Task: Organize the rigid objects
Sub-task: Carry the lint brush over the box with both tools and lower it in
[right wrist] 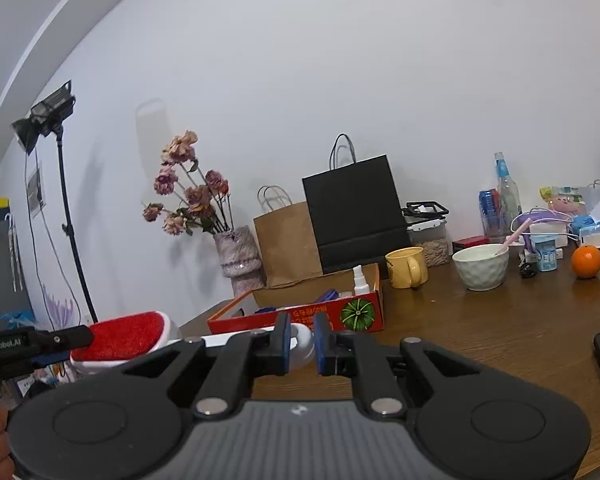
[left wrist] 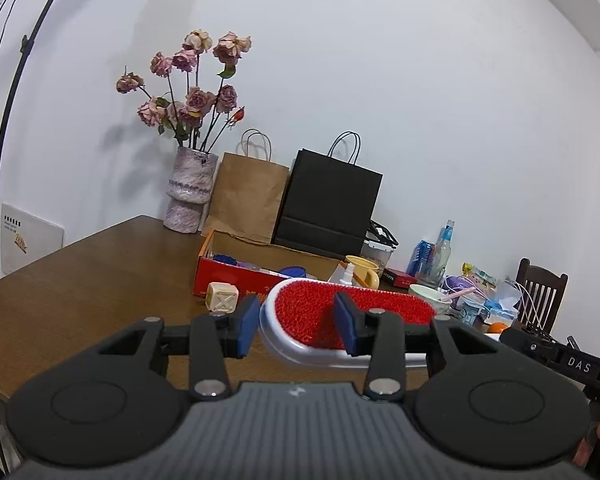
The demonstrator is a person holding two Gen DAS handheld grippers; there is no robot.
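A white lint brush with a red pad is held above the brown table. My left gripper has its blue jaws wide around the brush head, with a gap on the left side. In the right wrist view the red head sticks out left and the white handle end sits between my right gripper's jaws, which are closed on it. An open red cardboard box holding small items lies behind, and it also shows in the right wrist view. A beige cube rests by the box.
A vase of dried roses, a brown paper bag and a black bag stand along the wall. A yellow mug, white bowl, orange, bottles and clutter fill the right. A light stand is at left.
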